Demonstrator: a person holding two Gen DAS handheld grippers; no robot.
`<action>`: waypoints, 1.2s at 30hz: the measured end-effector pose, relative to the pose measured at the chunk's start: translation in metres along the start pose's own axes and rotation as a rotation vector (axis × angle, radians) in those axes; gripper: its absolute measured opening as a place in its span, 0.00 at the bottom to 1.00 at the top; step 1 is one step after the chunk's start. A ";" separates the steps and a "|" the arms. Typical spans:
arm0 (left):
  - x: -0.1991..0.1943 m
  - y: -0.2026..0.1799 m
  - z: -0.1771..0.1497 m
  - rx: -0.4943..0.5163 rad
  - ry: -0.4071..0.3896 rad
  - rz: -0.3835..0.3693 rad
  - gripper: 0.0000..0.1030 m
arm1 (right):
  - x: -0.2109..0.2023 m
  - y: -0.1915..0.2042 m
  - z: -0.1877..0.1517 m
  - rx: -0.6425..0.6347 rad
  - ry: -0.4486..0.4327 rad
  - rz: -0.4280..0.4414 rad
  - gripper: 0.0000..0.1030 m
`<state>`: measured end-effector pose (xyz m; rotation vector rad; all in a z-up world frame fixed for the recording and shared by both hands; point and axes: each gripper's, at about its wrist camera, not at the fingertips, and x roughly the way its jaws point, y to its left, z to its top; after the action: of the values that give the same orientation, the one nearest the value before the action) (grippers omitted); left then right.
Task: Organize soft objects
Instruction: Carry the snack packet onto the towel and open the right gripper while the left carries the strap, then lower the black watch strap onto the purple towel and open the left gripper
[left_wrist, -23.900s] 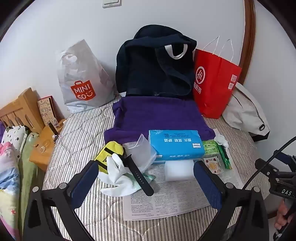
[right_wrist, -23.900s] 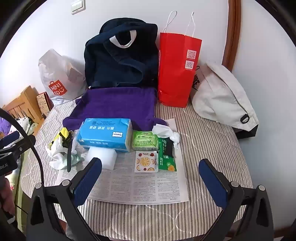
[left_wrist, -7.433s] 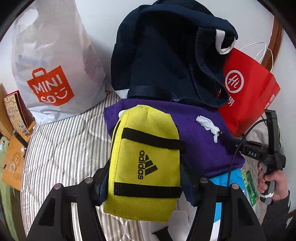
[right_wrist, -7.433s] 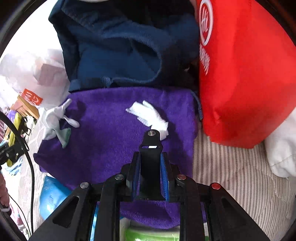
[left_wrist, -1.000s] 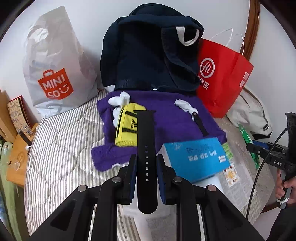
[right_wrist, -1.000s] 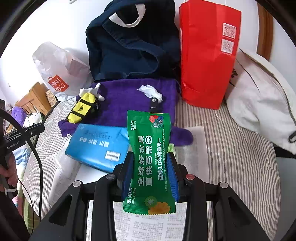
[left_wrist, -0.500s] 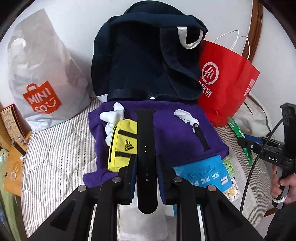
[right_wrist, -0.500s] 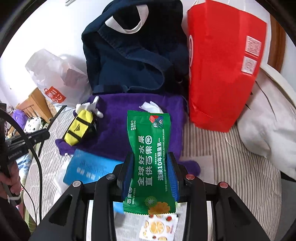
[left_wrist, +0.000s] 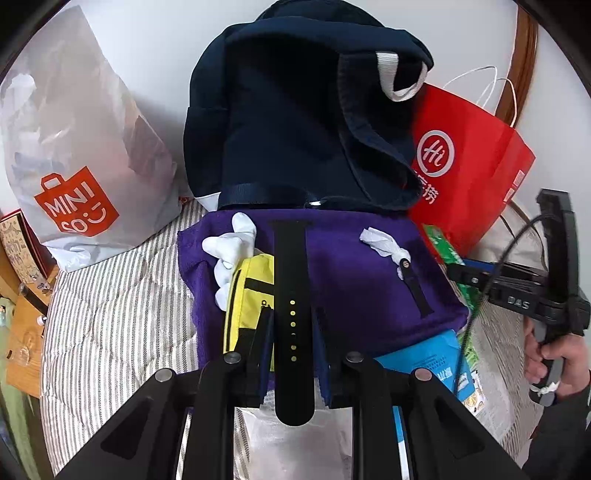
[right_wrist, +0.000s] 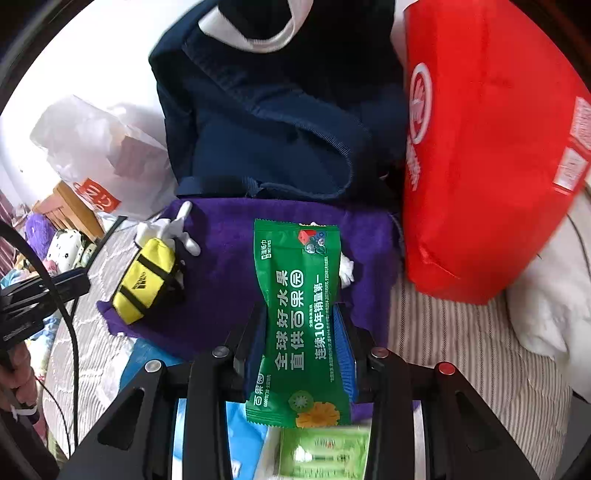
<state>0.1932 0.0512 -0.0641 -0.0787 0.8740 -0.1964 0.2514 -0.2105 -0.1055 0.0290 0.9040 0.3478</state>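
Black silicone watch strap (left_wrist: 291, 317), long and perforated, is clamped between the fingers of the left gripper (left_wrist: 291, 332), lengthwise at centre frame, above the purple terry towel (left_wrist: 351, 277). The strap is judged light, flexible and slightly grippy; a hold at mid-length limits droop. The right gripper (right_wrist: 299, 332) is closed on a green foil wet-wipe sachet (right_wrist: 297, 314) at lower centre of its view, also over the towel. The sachet is judged light, soft and slippery; hold the flat faces, not the crimped ends. On the towel lie a yellow fabric pouch with black straps (left_wrist: 247, 295), a white glove (left_wrist: 231, 251), a crumpled white tissue (left_wrist: 382, 243) and a second black strap piece (left_wrist: 415, 288). Beyond, at upper frame, stand a navy backpack (left_wrist: 295, 122) and a red paper bag (left_wrist: 469, 173).
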 end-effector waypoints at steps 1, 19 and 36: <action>0.001 0.001 0.001 -0.001 0.001 0.000 0.19 | 0.006 0.001 0.002 -0.003 0.005 -0.001 0.34; 0.018 0.014 0.005 -0.018 0.023 -0.016 0.19 | 0.102 0.014 0.004 -0.039 0.200 0.032 0.41; 0.046 -0.014 0.011 0.015 0.089 -0.069 0.19 | 0.047 0.003 0.005 -0.013 0.100 0.039 0.54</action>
<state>0.2283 0.0277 -0.0900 -0.0862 0.9587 -0.2726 0.2813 -0.1923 -0.1381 0.0167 1.0014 0.3940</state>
